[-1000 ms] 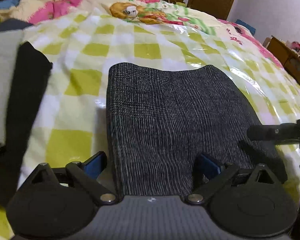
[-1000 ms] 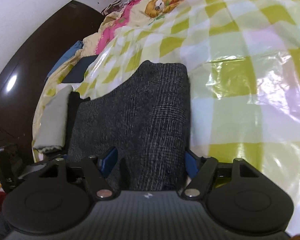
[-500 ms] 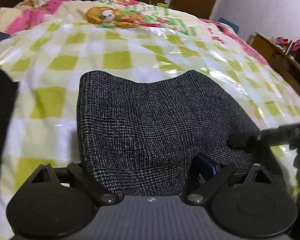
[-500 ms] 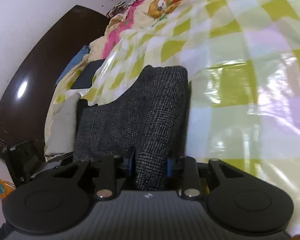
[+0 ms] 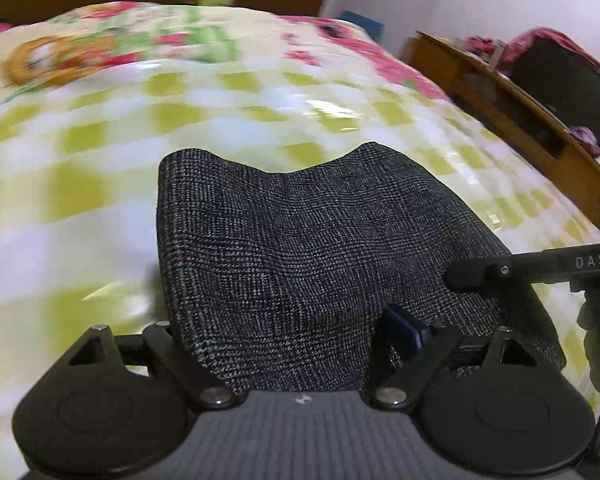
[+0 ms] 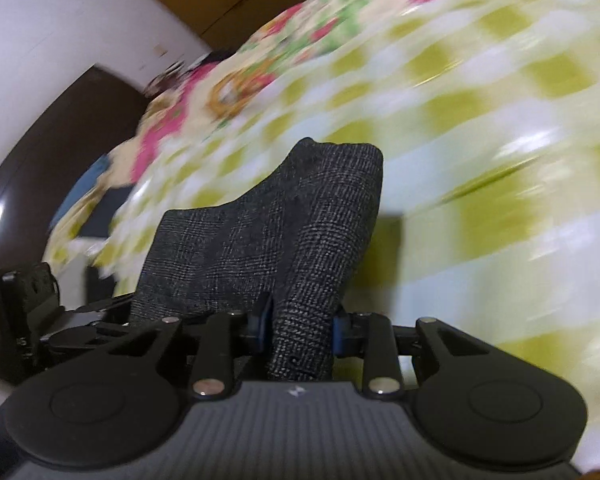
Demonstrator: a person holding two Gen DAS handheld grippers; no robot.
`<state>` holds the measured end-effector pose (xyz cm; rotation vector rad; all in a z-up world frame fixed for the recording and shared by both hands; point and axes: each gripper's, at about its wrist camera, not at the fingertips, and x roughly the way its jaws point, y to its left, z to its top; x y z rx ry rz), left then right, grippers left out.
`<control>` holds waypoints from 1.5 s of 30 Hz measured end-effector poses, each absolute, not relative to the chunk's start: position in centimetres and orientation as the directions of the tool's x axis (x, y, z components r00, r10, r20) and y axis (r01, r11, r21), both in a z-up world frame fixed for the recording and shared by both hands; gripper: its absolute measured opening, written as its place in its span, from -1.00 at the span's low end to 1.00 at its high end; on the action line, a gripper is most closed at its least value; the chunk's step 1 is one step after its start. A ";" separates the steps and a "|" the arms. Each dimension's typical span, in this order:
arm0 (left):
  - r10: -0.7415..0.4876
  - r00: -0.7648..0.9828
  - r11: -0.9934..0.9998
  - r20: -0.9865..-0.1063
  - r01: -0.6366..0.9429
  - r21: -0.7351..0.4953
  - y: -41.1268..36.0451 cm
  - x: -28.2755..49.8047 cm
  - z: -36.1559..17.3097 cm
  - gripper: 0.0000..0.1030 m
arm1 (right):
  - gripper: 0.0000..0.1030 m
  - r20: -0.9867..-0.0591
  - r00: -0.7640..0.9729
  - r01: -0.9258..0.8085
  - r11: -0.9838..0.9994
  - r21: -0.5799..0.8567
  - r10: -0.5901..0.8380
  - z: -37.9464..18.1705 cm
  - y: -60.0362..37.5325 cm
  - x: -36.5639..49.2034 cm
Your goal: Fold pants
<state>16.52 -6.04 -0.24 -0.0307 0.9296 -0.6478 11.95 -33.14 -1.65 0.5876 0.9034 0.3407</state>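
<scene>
One bed [image 5: 80, 184], the largest item, was covered by a glossy sheet in yellow-green and white checks, with a pink floral and cartoon print toward its far end; motion blur smeared most of the pattern in both views. Wooden furniture [image 5: 512, 120] stood along the bed's far side, and a dark headboard [image 6: 40, 152] curved against a white wall.

One pair of pants [image 5: 300, 248], folded into a compact bundle, was of dark charcoal fabric with a fine pale check weave. It sat up off the checked sheet between the two grippers, its far edge dipping in the middle with a rounded corner at either side. In the right wrist view the pants [image 6: 300, 232] narrowed into a thick bunched ridge running into the jaws.

One right gripper [image 6: 300, 328] had its jaws drawn narrow, blue pads pressing that ridge from both sides.

One left gripper [image 5: 284, 336] had its jaws wide and closing slightly, the fabric lying between them; one blue pad showed beside the cloth, apart from it, and the other was hidden beneath the fold.
</scene>
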 end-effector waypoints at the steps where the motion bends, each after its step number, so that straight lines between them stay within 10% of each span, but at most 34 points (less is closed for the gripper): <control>1: -0.546 0.407 0.795 -0.732 0.527 -0.301 -8.3 17.3 -0.3 0.91 | -0.44 -0.642 0.595 -0.009 0.803 0.597 0.483 -1.7 -34.9 12.0; 21: -0.547 0.392 0.749 -0.740 0.623 -0.224 -27.0 20.6 0.2 0.91 | -0.38 -0.731 0.661 0.210 0.895 0.394 0.167 -1.2 -50.0 17.8; 45: -0.280 0.561 0.910 -0.779 0.414 -0.029 -26.1 9.2 2.4 0.95 | 0.03 -0.692 0.721 0.235 0.946 0.223 -0.016 2.7 -43.7 0.9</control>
